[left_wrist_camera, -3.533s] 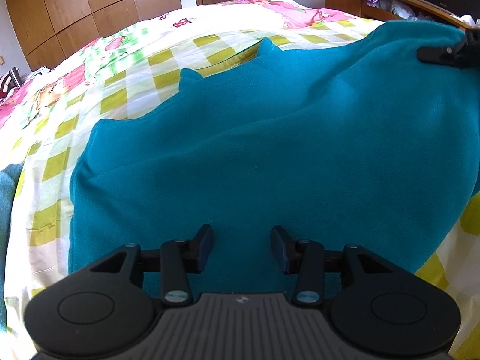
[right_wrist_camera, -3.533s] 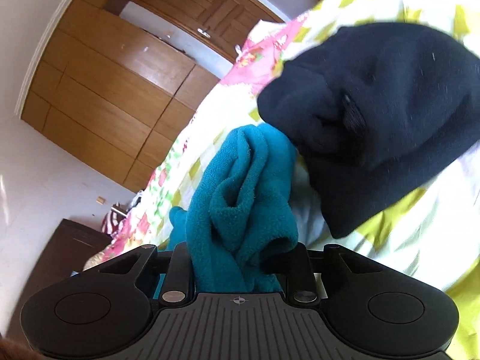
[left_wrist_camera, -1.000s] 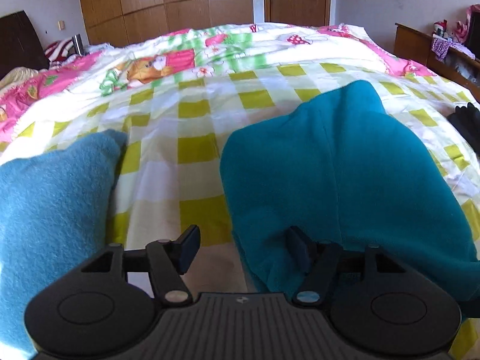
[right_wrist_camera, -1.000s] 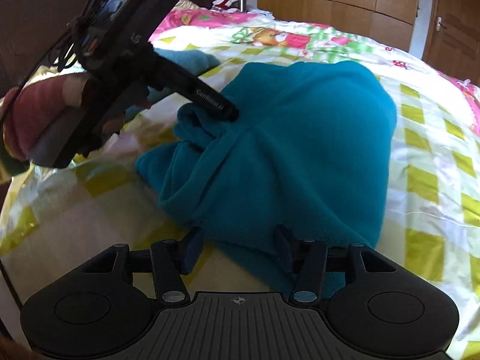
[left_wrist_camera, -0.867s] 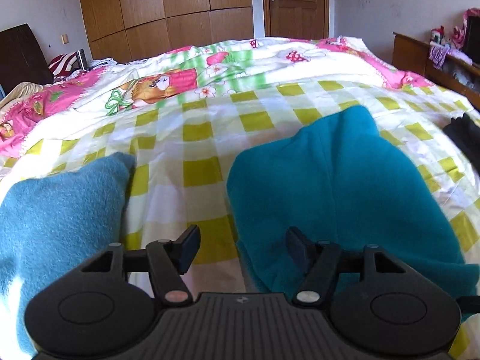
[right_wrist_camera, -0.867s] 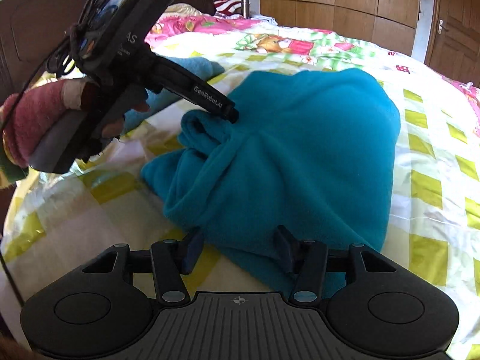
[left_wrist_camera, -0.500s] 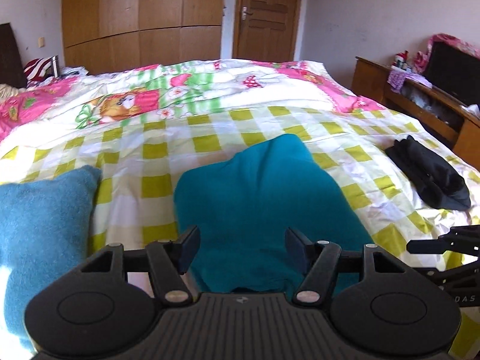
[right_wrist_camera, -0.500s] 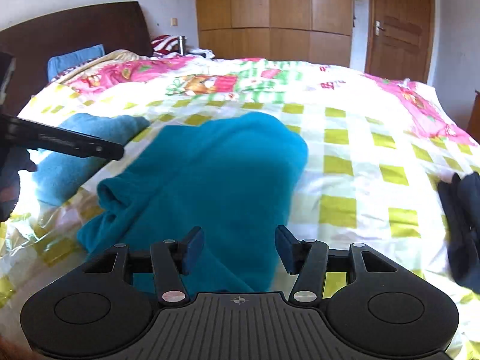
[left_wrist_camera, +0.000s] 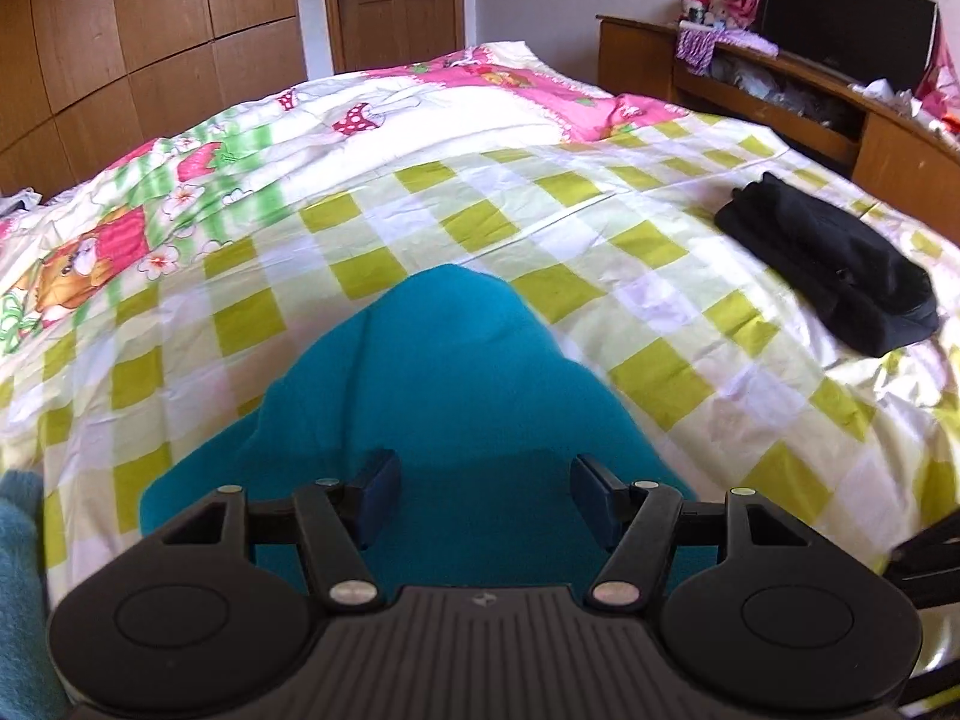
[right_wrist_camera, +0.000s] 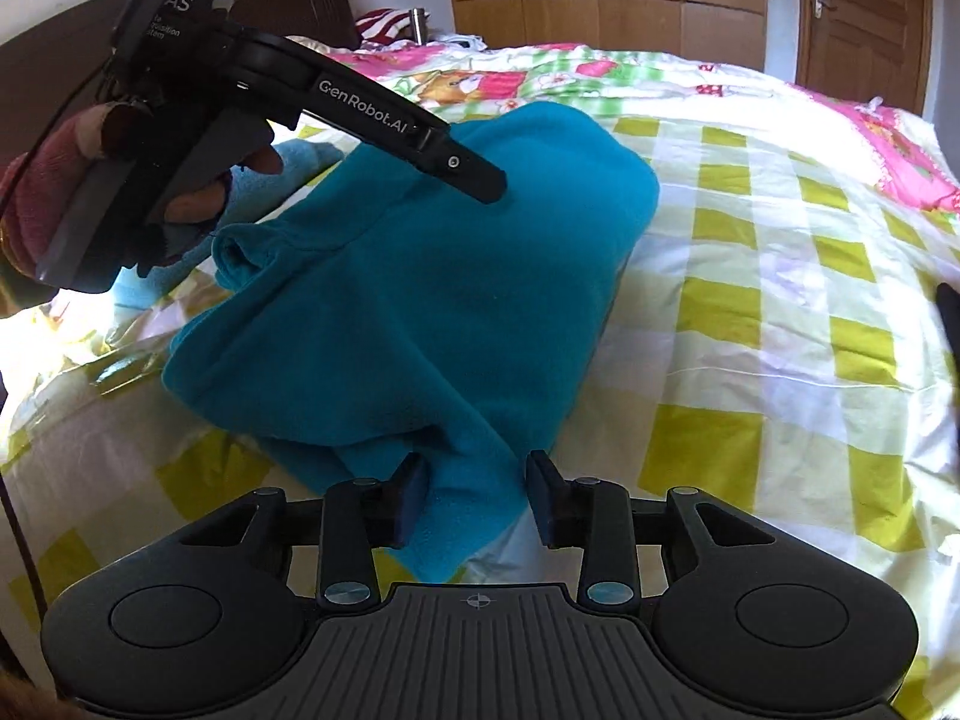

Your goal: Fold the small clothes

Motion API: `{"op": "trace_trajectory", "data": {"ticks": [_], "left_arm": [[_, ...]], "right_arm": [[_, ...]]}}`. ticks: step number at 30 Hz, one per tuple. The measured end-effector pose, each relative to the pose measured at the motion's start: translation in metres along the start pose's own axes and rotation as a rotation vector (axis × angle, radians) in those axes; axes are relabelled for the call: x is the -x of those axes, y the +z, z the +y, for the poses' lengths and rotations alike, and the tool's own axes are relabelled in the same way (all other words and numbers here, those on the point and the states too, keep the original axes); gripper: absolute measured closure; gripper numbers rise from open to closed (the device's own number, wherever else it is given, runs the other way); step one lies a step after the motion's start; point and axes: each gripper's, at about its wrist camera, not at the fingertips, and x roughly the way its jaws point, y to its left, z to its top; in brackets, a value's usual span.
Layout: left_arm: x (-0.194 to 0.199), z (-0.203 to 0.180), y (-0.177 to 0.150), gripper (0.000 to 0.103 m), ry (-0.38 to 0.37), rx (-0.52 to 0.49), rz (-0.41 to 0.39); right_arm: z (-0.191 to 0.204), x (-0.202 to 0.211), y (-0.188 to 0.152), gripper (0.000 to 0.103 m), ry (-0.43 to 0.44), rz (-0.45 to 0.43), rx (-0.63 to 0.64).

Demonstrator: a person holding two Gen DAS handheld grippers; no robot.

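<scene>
A teal fleece garment (left_wrist_camera: 438,396) lies folded in a mound on the checked bedspread (left_wrist_camera: 480,222). It also shows in the right wrist view (right_wrist_camera: 432,300). My left gripper (left_wrist_camera: 483,495) is open above the garment's near part, holding nothing. It appears from the side in the right wrist view (right_wrist_camera: 384,120), over the garment's far left. My right gripper (right_wrist_camera: 477,495) is open, its fingers either side of the garment's near corner, which lies between them ungripped.
A black garment (left_wrist_camera: 840,276) lies on the bed to the right. A lighter blue cloth (left_wrist_camera: 18,570) sits at the left edge, also in the right wrist view (right_wrist_camera: 294,168). A wooden sideboard (left_wrist_camera: 780,96), wardrobe and door stand beyond the bed.
Both grippers have let go of the teal garment and drawn back. The right gripper has come down again to the garment's near corner and narrowed; the left stays open above it.
</scene>
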Motion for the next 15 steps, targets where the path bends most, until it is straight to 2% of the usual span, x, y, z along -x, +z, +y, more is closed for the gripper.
{"op": "trace_trajectory", "data": {"ticks": [1,3,4,7,8,10,12,15], "left_arm": [[-0.005,0.001,0.000,0.027,0.034,-0.012,0.014],[-0.018,0.009,-0.001,0.026,0.091,-0.001,0.043],[-0.026,0.016,-0.002,0.026,0.093,0.026,0.065],[-0.039,0.023,-0.007,0.024,0.105,0.065,0.082],[-0.036,0.021,-0.008,0.024,0.106,0.062,0.078],[-0.018,0.020,-0.010,0.025,0.102,0.052,0.067],[0.011,0.024,-0.016,0.026,0.066,0.069,0.034],[0.061,0.024,-0.032,0.026,-0.043,0.106,-0.014]], "right_arm": [[-0.001,-0.005,0.002,0.085,0.019,0.022,0.003],[0.011,-0.001,0.004,0.090,0.012,0.049,0.079],[0.021,0.009,0.004,0.093,0.014,0.050,0.131],[0.050,0.037,-0.005,0.103,0.117,0.098,0.260],[0.056,0.035,-0.013,0.103,0.116,0.124,0.293],[0.059,0.023,-0.025,0.103,0.047,0.154,0.336],[0.052,0.022,-0.025,0.103,0.010,0.153,0.284],[0.022,0.044,-0.008,0.094,0.082,0.071,0.039]]}}
